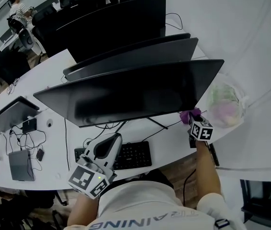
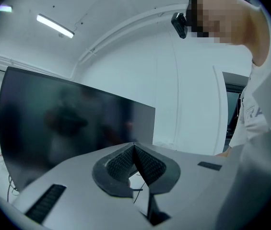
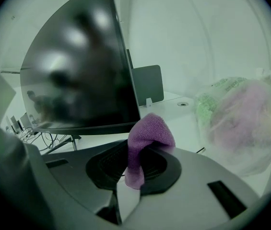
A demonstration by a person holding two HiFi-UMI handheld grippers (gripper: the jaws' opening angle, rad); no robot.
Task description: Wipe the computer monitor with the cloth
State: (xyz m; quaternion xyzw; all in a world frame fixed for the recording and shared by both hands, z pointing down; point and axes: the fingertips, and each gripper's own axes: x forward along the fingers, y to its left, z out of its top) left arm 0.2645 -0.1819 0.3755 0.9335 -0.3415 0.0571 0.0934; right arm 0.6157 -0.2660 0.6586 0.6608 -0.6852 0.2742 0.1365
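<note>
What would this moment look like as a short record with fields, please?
Left gripper: jaws together, holding nothing, low in front of the keyboard
Right gripper: jaws closed on the cloth
Cloth: purple, bunched, sticking up out of the jaws
Monitor: dark screen, nearest of several on the desk
Cloth versus monitor: at the screen's lower right corner; contact cannot be told
Bag: clear plastic, on the desk to the right of the monitor
Task stage: cloth in hand, no wiping visible

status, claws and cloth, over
Right claw shut on purple microfibre cloth, at right corner of black flat monitor. Left claw shut, empty. Translucent plastic bag alongside.
</note>
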